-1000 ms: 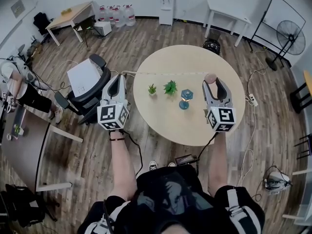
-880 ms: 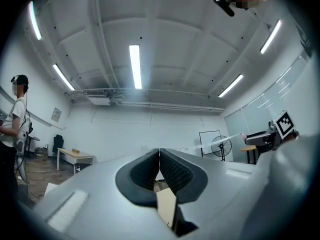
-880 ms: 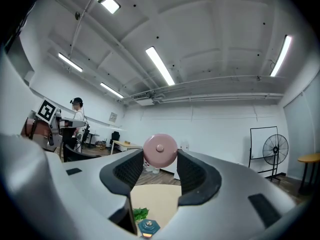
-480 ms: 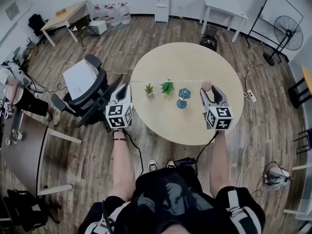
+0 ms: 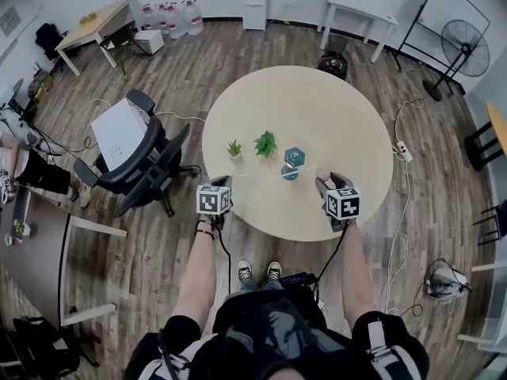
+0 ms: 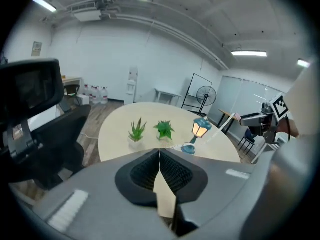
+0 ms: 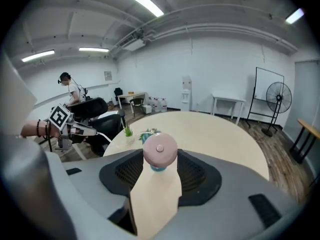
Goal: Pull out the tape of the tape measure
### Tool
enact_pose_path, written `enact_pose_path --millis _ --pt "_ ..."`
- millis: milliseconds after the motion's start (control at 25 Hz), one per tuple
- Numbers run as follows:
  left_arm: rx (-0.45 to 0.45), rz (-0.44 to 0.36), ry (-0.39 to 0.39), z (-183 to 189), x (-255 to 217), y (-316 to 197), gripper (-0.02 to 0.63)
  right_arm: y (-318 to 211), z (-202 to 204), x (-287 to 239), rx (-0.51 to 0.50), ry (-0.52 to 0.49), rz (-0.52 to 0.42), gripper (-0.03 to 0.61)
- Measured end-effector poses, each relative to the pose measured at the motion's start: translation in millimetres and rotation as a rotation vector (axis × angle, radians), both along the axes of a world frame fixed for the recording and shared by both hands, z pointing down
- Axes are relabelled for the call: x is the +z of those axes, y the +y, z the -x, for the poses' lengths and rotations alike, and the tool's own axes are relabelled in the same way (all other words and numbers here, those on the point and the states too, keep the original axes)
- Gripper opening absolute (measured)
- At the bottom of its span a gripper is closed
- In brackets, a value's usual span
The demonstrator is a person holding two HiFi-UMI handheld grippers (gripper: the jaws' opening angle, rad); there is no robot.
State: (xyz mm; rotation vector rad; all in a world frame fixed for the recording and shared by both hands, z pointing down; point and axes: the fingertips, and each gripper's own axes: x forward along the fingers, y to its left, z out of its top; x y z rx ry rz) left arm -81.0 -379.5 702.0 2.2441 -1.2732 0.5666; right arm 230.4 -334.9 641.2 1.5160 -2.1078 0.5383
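Clamping pink tape measure (image 7: 159, 149), tape (image 5: 253, 176) outstretched

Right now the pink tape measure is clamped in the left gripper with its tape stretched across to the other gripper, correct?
No. The pink tape measure is between the jaws of the right gripper, as the right gripper view shows; its tape is stretched across to the left gripper.

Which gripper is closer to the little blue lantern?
Right. The right gripper is just right of the lantern, gripping the pink tape measure. The left gripper is farther away, by the table's left edge, pinching the tape.
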Motion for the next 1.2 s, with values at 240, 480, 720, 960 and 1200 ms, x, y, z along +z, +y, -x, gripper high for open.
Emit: enact_pose_path --millis 240,480,720,960,1200 --pt "-0.006 0.189 -0.002 -5 78 11 0.006 12 -1 104 0.006 -0.017 0.239 0.216" --pt "-0.030 0.327 -0.013 -2 134 16 0.006 28 -6 179 0.039 -0.011 0.427 0.216" --pt "-0.048 0.400 -0.036 -5 170 23 0.008 47 -8 223 0.048 0.036 0.531 0.216" --pt "-0.044 0.389 -0.007 -9 173 21 0.029 50 -7 234 0.048 0.113 0.520 0.219" --pt "-0.015 0.352 0.011 -20 154 22 0.209 55 3 229 0.068 0.089 0.524 0.330"
